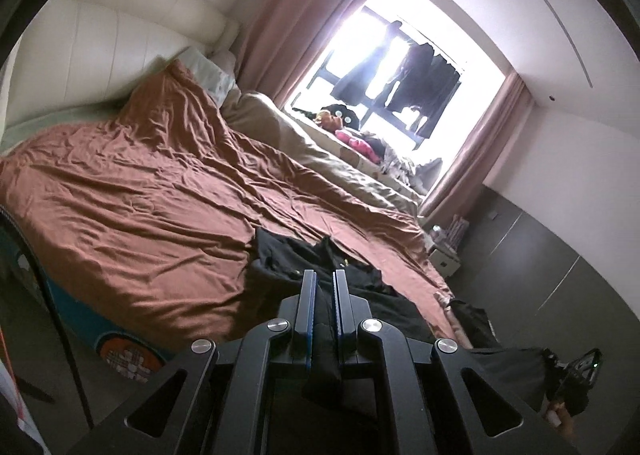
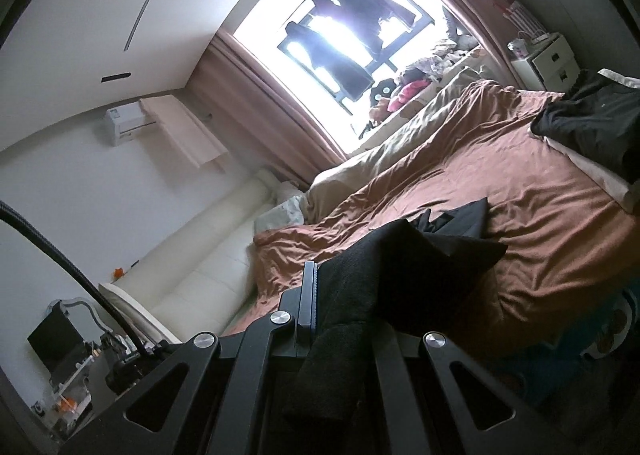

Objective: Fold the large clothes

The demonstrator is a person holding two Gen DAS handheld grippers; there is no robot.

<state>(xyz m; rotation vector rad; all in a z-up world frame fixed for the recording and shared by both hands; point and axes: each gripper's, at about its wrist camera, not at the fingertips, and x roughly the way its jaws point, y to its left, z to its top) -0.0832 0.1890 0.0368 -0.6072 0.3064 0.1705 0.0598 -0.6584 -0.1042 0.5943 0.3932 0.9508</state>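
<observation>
A black garment (image 1: 360, 287) lies at the near edge of the bed on the rust-brown cover (image 1: 140, 207). My left gripper (image 1: 323, 279) is shut on a fold of this black garment, with cloth hanging down between the fingers. In the right wrist view the same black garment (image 2: 420, 267) drapes over my right gripper (image 2: 324, 279), which is shut on it; the cloth hides the right finger and only the left finger (image 2: 309, 295) shows. Both grippers hold the garment just above the bed's near edge.
A beige duvet (image 1: 320, 151) lies along the window side of the bed. A second dark garment (image 2: 592, 119) rests on the bed's corner. Toys and clothes (image 1: 360, 135) crowd the windowsill. A white bedside cabinet (image 2: 548, 59) stands by the curtain. A cream headboard (image 1: 100, 51) bounds the bed.
</observation>
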